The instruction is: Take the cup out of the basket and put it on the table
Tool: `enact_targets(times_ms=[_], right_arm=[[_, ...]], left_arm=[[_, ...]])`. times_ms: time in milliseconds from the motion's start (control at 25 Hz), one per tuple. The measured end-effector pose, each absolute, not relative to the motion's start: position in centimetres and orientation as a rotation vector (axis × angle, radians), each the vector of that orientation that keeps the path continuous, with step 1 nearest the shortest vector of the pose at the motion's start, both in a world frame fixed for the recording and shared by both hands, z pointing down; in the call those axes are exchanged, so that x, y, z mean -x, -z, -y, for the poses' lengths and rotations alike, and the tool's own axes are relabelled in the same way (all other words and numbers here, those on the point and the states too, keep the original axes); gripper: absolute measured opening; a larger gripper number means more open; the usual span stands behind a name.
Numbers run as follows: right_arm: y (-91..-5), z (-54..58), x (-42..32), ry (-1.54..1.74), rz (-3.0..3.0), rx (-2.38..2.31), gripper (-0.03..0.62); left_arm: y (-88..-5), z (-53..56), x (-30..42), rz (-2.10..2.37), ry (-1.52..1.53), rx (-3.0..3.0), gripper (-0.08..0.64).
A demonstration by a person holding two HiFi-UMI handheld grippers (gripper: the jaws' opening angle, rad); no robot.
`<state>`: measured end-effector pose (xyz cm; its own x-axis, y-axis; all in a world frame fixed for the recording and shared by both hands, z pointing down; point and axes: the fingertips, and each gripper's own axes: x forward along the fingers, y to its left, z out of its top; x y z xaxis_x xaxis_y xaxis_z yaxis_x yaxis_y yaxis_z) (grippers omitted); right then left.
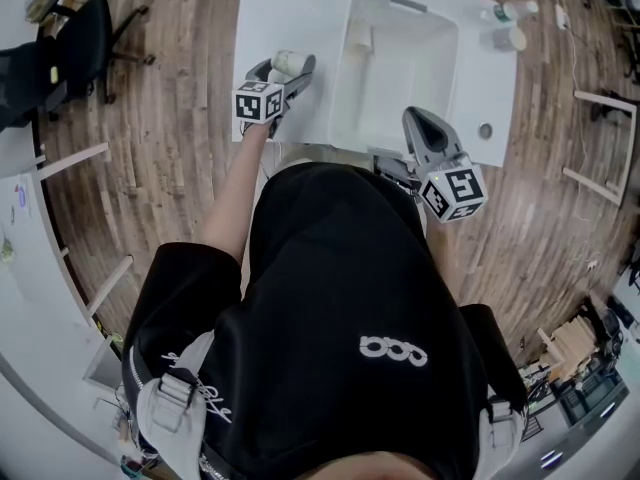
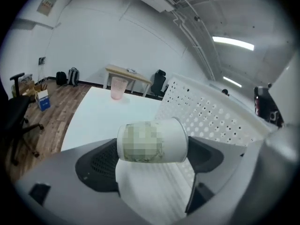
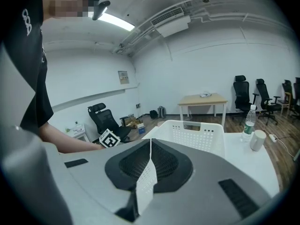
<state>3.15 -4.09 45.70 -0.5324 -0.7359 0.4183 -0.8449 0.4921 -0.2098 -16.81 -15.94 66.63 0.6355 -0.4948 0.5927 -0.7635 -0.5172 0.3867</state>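
A white paper cup (image 1: pixel 287 63) lies on its side between the jaws of my left gripper (image 1: pixel 295 70), low over the white table (image 1: pixel 268 13) just left of the white perforated basket (image 1: pixel 452 78). In the left gripper view the cup (image 2: pixel 152 142) spans the gap and both pads press on it; the left gripper (image 2: pixel 153 156) is shut on it, with the basket (image 2: pixel 211 118) to its right. My right gripper (image 1: pixel 416 118) hovers at the basket's near right corner. Its jaws meet with nothing between them in the right gripper view (image 3: pixel 150 146), which faces the basket (image 3: pixel 197 134).
A pink cup (image 2: pixel 118 87) stands at the table's far end. A water bottle (image 3: pixel 250 121) and a pale cup (image 3: pixel 258 139) stand on the table right of the basket. A small pale object (image 1: pixel 360 38) lies inside the basket. Office chairs and wood floor surround the table.
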Motion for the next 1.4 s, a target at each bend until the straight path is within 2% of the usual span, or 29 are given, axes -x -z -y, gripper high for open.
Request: enact_targets(times_ms=[520, 1400], right_arm=[[-46.9, 4.1, -4.0, -0.618, 2.424, -1.365, 0.025], [-47.2, 4.4, -4.5, -0.62, 2.416, -1.36, 0.025]], left_arm=[[-71.6, 18.5, 14.9, 0.974, -0.827, -2.276, 0.457], [-73.8, 18.7, 14.1, 0.929, -0.888, -2.277, 0.457]])
